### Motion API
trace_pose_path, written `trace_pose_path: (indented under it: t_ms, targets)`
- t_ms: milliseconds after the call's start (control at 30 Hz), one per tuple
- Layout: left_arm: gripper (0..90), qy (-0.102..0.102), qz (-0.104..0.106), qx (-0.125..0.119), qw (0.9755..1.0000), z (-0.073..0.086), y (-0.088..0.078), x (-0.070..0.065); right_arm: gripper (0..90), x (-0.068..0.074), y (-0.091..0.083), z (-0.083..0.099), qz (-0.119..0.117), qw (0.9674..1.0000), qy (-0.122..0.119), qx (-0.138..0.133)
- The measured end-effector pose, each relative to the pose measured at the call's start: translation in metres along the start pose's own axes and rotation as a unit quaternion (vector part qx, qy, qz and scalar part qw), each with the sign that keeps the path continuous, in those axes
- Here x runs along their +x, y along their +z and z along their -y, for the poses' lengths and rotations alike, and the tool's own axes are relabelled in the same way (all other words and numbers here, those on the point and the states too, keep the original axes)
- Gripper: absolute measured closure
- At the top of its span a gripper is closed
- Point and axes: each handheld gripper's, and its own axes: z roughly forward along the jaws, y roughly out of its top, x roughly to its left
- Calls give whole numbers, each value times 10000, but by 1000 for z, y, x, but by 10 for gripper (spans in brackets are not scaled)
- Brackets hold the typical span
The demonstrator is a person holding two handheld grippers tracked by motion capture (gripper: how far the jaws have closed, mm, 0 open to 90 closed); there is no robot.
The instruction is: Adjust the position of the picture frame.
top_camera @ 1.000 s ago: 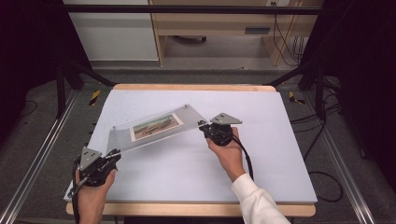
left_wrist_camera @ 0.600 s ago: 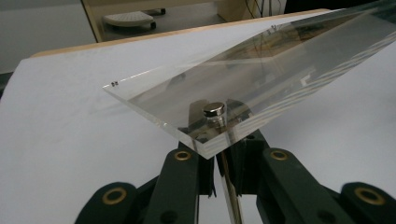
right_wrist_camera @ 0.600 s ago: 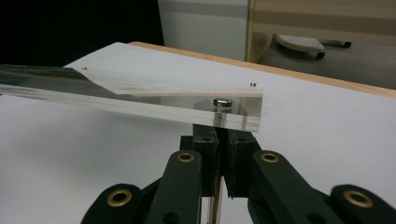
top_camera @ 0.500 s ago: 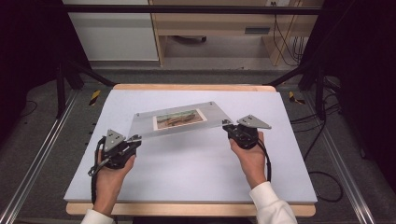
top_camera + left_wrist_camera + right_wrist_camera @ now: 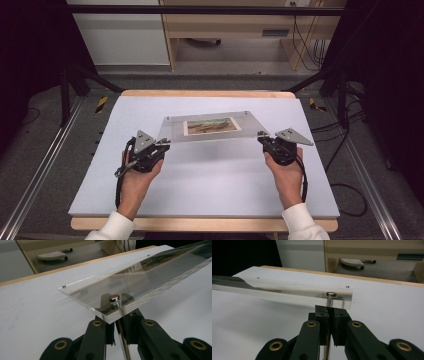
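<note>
My left gripper (image 5: 162, 142) and right gripper (image 5: 262, 137) clench the clear rectangular acrylic picture frame (image 5: 210, 127) by its near corners, long axis running left-right, lying flat.

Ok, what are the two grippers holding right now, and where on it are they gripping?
Both hold the clear acrylic picture frame: the left gripper is shut on its near-left corner and the right gripper on its near-right corner, each beside a metal stud.

The high view looks forward and down over the whole bench (image 5: 210, 190). The 2 gripper views sit low, close behind their jaws, sharing the clear panel (image 5: 140, 282) between them.
</note>
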Motion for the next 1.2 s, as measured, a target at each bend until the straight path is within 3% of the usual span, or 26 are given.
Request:
trace_pose_path:
  t_ms: [567, 1200]
  targets:
    - [797, 159, 149, 32, 9998, -3, 23, -2, 850, -13, -4, 11, 182, 9997, 168, 6]
    - [796, 135, 207, 75, 9997, 17, 30, 0, 848, -10, -6, 26, 182, 9996, 195, 133]
